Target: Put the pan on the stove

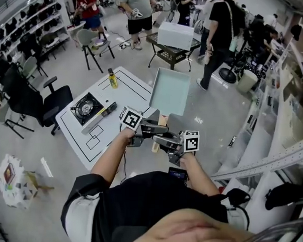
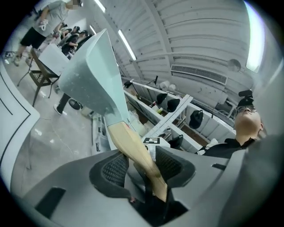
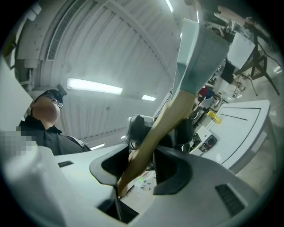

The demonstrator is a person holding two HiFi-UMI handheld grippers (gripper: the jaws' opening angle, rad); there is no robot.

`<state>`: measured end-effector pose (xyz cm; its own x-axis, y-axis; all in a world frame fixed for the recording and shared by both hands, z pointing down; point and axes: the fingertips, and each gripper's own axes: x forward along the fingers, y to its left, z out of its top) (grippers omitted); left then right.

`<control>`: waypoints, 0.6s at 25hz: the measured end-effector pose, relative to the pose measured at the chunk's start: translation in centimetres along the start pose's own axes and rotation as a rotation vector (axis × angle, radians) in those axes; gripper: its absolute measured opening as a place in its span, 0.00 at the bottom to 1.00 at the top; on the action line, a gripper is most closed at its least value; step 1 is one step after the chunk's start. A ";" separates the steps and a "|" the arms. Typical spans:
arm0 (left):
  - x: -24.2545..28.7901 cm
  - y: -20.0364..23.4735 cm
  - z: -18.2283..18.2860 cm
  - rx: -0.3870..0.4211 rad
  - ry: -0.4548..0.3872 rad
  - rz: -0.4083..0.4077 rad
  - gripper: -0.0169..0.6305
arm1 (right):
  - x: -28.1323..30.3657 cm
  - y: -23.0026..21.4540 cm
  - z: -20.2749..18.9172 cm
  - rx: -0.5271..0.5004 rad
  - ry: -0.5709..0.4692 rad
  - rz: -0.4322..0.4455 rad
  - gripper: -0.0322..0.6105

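The left gripper [image 1: 159,126] and right gripper [image 1: 163,140] are built alike, with smooth grey moulded shells. Behind each gripper's jaws sits a white cube [image 1: 131,118] with black square markers. Black mesh-textured pads [image 2: 116,169] line the jaws' inner faces. A thin black cable [image 1: 125,164] trails from the left gripper's rear. The person wears a black short-sleeved top [image 1: 140,203] with a pale panel [image 1: 78,219].

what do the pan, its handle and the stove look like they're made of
The pan is probably coated metal: a pale mint, matte, faintly speckled skin over thin straight walls. Its handle looks like wood, light tan, smooth and unpainted, though the grain is hard to make out. The stove is likely sheet metal, with a silvery grey casing and a black burner grate.
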<state>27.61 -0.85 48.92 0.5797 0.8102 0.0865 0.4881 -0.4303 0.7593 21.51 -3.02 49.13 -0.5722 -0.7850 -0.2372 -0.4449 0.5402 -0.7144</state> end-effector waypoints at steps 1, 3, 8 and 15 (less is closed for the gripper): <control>-0.7 0.5 0.6 -0.001 -0.034 0.022 0.33 | 0.5 -0.5 0.3 0.003 0.028 0.024 0.32; -2.3 1.6 1.3 -0.002 -0.104 0.070 0.33 | 1.8 -1.5 0.6 0.009 0.085 0.073 0.32; -7.8 3.9 3.1 0.003 -0.259 0.190 0.33 | 6.0 -3.9 1.2 0.049 0.216 0.189 0.33; -17.0 5.9 3.4 -0.002 -0.423 0.338 0.33 | 13.6 -6.0 0.2 0.106 0.376 0.330 0.33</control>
<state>22.87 -18.50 49.77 0.9163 0.3960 0.0594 0.2281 -0.6380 0.7355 16.52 -16.98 50.08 -0.8873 -0.4043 -0.2220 -0.1380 0.6919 -0.7087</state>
